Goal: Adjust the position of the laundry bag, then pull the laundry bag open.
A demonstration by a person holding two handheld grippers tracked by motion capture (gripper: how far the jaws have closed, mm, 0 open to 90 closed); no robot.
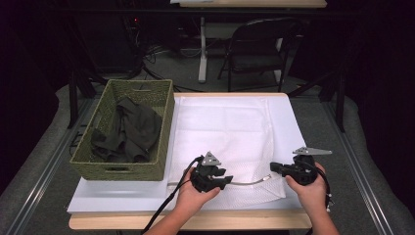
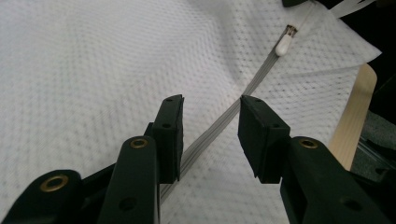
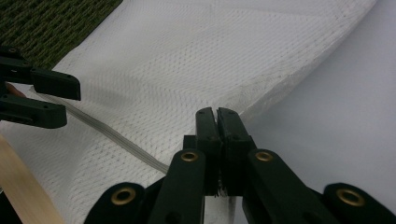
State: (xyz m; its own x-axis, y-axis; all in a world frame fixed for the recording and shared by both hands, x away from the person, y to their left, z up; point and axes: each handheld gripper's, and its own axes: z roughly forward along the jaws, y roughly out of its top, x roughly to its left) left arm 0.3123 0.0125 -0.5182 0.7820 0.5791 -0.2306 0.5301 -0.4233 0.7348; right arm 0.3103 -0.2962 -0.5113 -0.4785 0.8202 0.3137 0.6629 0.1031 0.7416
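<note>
Fingers (image 2: pixel 170 135) of the left gripper (image 2: pixel 210 135) stand partly apart in the left gripper view, rising from the bottom of the frame, and a grey zipper strip (image 2: pixel 219 128) runs diagonally through the gap between them, close against the left-hand pad and clear of the right-hand one. The strip climbs to the upper right, ending at a white zipper pull (image 2: pixel 284 44). Beneath it lies the white mesh bag (image 2: pixel 93 70), spread flat. In the right gripper view, the right gripper (image 3: pixel 217 116) has its jaws pressed together at lower centre, pinching the mesh bag's edge (image 3: pixel 243 98). In the high view, both grippers sit at the bag's near edge, the left gripper (image 1: pixel 222 182) at lower centre and the right gripper (image 1: pixel 275 168) to its right, with the strip (image 1: pixel 247 183) curving between them. A woven basket (image 1: pixel 164 127) holding dark cloth (image 1: pixel 132 129) stands at the left.
</note>
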